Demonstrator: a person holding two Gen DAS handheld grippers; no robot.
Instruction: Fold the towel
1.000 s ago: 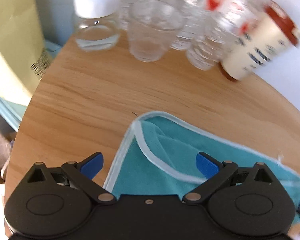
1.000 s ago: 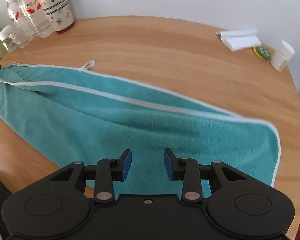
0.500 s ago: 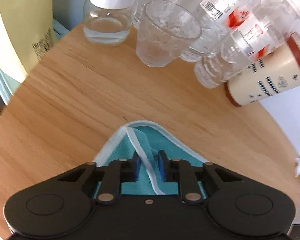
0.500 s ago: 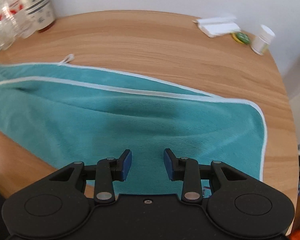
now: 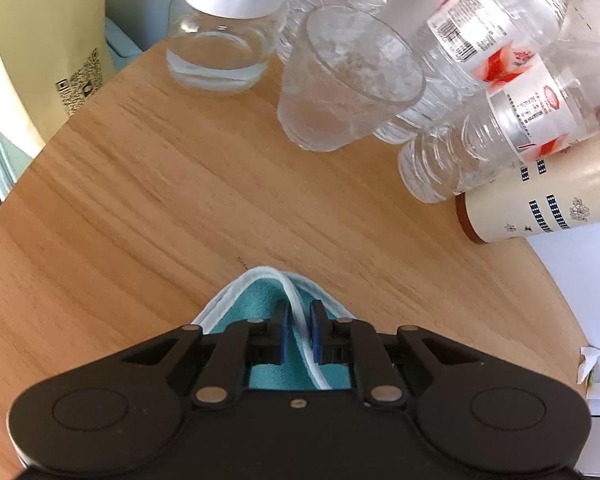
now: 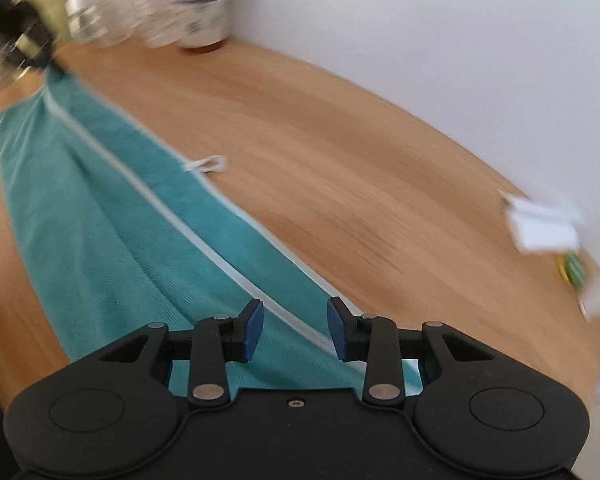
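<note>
A teal towel (image 6: 100,216) with a pale trim lies folded lengthwise along the round wooden table (image 6: 340,152). Its far corner (image 5: 260,292) peeks out in the left wrist view, where my left gripper (image 5: 298,330) is shut on the white-edged layers. In the blurred right wrist view my right gripper (image 6: 295,330) stands open over the near end of the towel, the white hem running between its blue pads (image 6: 252,330). The left gripper shows as a dark blur at the towel's far end (image 6: 16,40).
Ahead of the left gripper stand a glass jar (image 5: 220,40), a clear tumbler (image 5: 340,88), several water bottles (image 5: 500,92) and a cream paper cup (image 5: 540,204). A yellow bag (image 5: 48,48) sits off the table's left edge. White paper (image 6: 544,224) and a small green item (image 6: 572,272) lie far right.
My left gripper went from open to shut on the towel's corner and moved toward the bottles. My right gripper swung right to the towel's near end and still stands open.
</note>
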